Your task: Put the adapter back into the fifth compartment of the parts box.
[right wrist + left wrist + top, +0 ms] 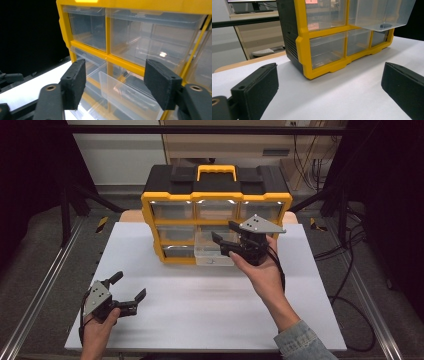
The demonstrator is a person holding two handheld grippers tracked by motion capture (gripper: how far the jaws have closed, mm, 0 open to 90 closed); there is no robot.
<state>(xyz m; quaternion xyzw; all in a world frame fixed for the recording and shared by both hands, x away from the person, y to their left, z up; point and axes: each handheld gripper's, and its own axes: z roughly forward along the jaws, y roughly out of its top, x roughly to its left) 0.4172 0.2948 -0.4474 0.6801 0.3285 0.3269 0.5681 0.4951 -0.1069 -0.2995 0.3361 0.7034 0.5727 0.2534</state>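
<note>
Left gripper [131, 296], jaws spread wide and empty, rests on the white table [200, 320] well in front of and left of the organizer [216, 215], a yellow-framed case with 3 rows of clear drawers. One drawer [214, 254], in the middle column, is pulled out toward the person; a small dark item [385, 25] lies inside. Right gripper [225, 236], jaws wide, hovers just above that drawer, holding nothing. The drawer is probably light, stiff, thin-walled and slick (best pinched at its front lip). Open table lies in front of the organizer; its right edge is near.
</note>
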